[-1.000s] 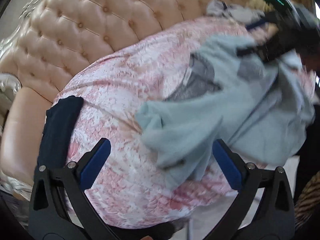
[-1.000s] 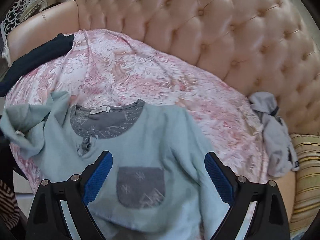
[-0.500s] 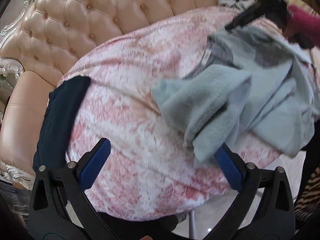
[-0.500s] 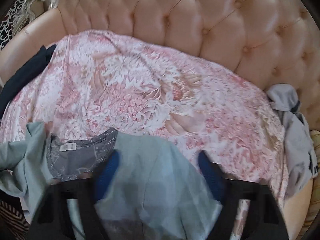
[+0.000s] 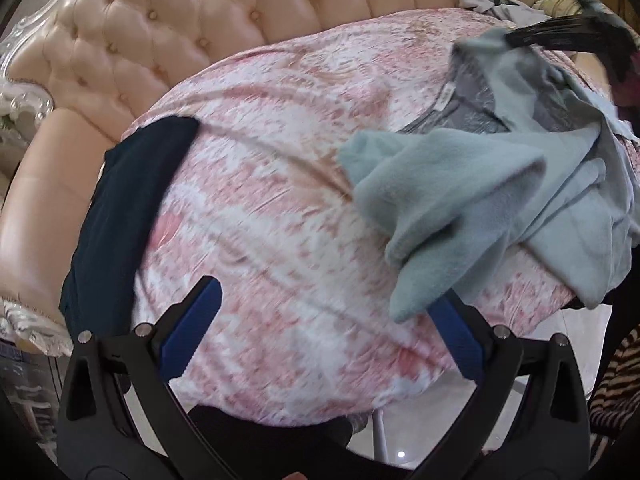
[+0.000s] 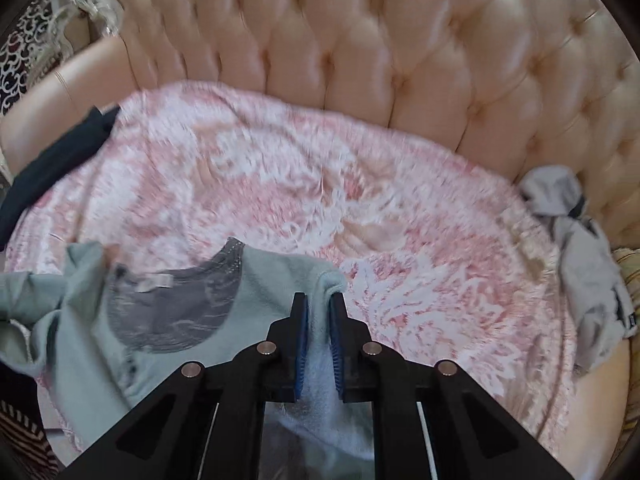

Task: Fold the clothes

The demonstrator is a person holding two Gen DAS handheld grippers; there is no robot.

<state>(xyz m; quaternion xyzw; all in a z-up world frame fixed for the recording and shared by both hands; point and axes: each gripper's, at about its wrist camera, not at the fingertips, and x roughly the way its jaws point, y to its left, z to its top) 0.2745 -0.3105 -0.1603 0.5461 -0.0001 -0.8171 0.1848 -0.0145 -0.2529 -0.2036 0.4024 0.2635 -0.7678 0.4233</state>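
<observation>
A pale blue-green top (image 6: 264, 280) with a grey patterned neckline sat between the right gripper's (image 6: 319, 312) blue-padded jaws. Ahead of them spread a pink-and-white floral cover (image 6: 320, 184), a peach tufted sofa (image 6: 360, 40), a navy garment (image 5: 120, 208) and a grey one (image 6: 576, 240).

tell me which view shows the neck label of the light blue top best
The right wrist view: the white neck label lies flat on the grey collar lining of the light blue top, close to the right gripper. The left wrist view shows the label only small, far off and edge-on.
</observation>
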